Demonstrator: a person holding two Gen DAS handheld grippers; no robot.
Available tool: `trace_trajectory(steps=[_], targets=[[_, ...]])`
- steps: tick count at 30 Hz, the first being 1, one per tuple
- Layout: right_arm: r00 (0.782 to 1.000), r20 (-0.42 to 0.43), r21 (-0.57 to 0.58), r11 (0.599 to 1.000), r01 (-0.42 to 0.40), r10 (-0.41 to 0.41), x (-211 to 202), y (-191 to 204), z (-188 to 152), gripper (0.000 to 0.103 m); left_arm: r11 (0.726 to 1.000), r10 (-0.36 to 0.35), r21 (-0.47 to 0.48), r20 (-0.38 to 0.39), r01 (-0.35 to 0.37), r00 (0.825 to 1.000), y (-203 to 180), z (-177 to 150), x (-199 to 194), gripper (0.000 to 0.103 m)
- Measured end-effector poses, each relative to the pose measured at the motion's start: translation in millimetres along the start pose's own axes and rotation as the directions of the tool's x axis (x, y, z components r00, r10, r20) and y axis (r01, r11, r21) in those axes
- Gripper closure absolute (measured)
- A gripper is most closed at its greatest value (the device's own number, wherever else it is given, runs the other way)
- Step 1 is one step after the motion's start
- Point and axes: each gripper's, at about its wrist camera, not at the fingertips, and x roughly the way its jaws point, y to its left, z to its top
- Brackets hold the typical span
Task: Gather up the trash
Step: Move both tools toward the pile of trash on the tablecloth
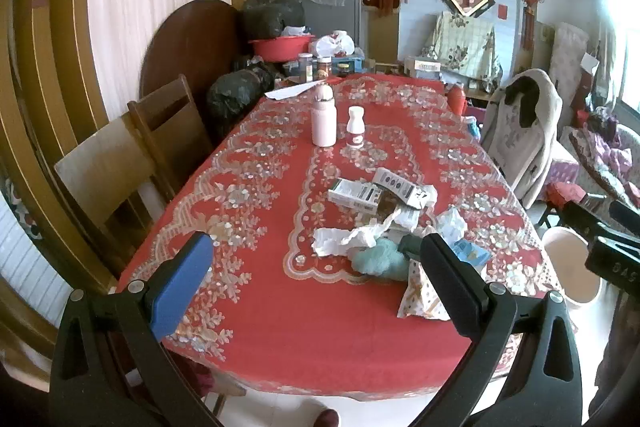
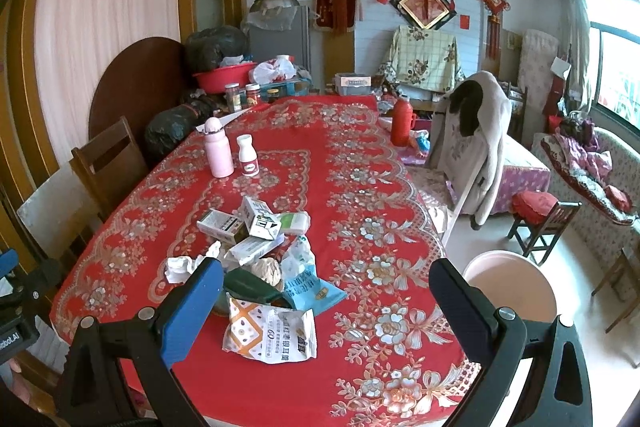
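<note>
Both grippers, left gripper point(image 1: 316, 275) and right gripper point(image 2: 326, 303), are hovering spread wide, nothing held, so I'm guessing the snack wrapper point(image 2: 272, 331) just ahead needs grabbing for the bin point(image 2: 516, 291).

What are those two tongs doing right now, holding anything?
Left tongs: open, holding nothing, above the near end of the table.
Right tongs: open, holding nothing, in front of the trash pile.

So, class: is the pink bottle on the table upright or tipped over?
Upright. The pink bottle stands on its base on the red tablecloth, cap on top, beside the small white bottle.
</note>
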Motion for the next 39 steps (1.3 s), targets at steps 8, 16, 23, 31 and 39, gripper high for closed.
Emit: trace_trajectory(steps=[8,16,23,31,39], targets=[[1.000,0.005,-0.011,1.000,-0.001,0.001,-4,4,1,0.001,1.000,-0.014,0.004,0.000,0.014,1.000,-4,4,1,0.000],[1.000,-0.018,0.015,1.000,0.000,0.000,6,-5,0,0.001,1.000,-0.014,0.010,-0.025,0.014,1.000,-9,4,14,0.000],[0.998,-0.059,0.033,0.999,-0.009,0.010,26,-13,-7,0.001,1.000,-0.025,0.013,-0.058,0.026,0.998,-18,1,38,0.000],[0.996,-0.090,0.044,0.999,0.003,0.001,49,-20,-9,0.001,0.998,-0.048,0.030,-0.062,0.050,0.997,-27,8,61,0.000],[0.994,-0.111,0.050,0.999,0.012,-0.007,69,-27,-7,0.001,0.998,-0.051,0.035,-0.080,0.054,0.995,-29,12,86,0.000]])
